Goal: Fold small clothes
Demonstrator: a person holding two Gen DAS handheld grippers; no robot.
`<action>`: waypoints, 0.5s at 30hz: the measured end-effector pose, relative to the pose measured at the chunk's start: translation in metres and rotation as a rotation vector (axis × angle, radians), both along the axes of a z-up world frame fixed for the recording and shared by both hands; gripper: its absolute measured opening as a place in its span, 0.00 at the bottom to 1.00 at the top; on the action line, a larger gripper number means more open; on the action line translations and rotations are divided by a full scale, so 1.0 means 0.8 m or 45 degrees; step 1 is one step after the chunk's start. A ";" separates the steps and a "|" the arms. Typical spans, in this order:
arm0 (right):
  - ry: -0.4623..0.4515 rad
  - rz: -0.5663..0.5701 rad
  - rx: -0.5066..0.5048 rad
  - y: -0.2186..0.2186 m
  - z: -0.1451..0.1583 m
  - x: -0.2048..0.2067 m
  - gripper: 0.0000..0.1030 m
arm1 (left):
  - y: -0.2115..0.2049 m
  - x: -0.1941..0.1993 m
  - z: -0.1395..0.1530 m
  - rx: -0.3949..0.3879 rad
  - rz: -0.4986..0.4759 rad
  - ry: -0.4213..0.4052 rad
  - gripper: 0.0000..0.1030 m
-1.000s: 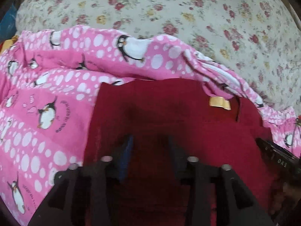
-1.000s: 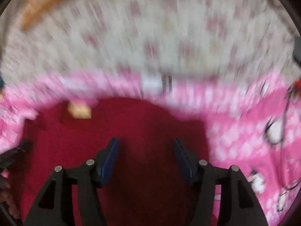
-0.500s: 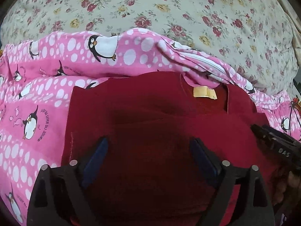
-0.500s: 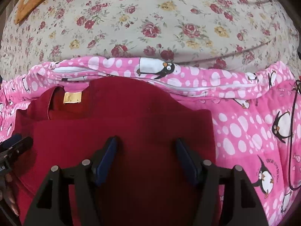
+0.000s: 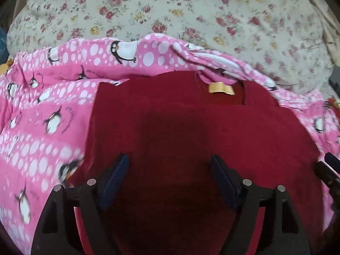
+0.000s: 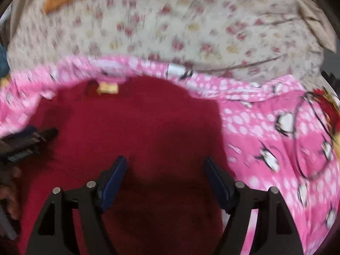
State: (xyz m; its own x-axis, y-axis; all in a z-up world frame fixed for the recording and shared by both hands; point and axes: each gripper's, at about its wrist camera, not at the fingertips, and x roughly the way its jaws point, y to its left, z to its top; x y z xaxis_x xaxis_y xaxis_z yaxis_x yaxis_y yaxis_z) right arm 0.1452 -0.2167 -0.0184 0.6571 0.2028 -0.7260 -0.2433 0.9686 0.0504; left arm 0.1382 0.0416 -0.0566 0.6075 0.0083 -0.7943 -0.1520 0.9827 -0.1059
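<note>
Both grippers have drawn back from the red garment (image 5: 191,127) since a second ago; the left gripper (image 5: 170,178), whose jaws were close together over the cloth then, now has them spread wide and easing inward again with only flat fabric beneath, nothing pinched; the right gripper (image 6: 163,178) has its jaws well apart and opening further, likewise holding nothing. That garment lies flat on the pink penguin-print blanket (image 5: 42,127) on the bed, neckline and yellow label (image 5: 221,89) at the far edge, a folded edge running straight across just below the collar; the floral sheet (image 5: 191,21) lies beyond. Judging from this, a fold has just been laid and released; the piece looks squared on its left side, and the next step is probably another fold or a smoothing pass.
</note>
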 end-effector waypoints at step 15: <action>0.045 0.208 0.221 -0.143 0.014 -0.273 0.76 | 0.062 -0.259 0.059 -0.105 -0.080 -0.058 0.61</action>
State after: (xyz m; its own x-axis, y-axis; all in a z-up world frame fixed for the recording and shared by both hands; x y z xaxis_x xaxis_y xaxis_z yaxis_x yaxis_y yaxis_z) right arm -0.0733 -0.3310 -0.0072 0.5798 0.4281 -0.6932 -0.3913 0.8926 0.2239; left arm -0.0690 0.0912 -0.0092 0.6405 -0.0952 -0.7620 -0.0838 0.9777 -0.1925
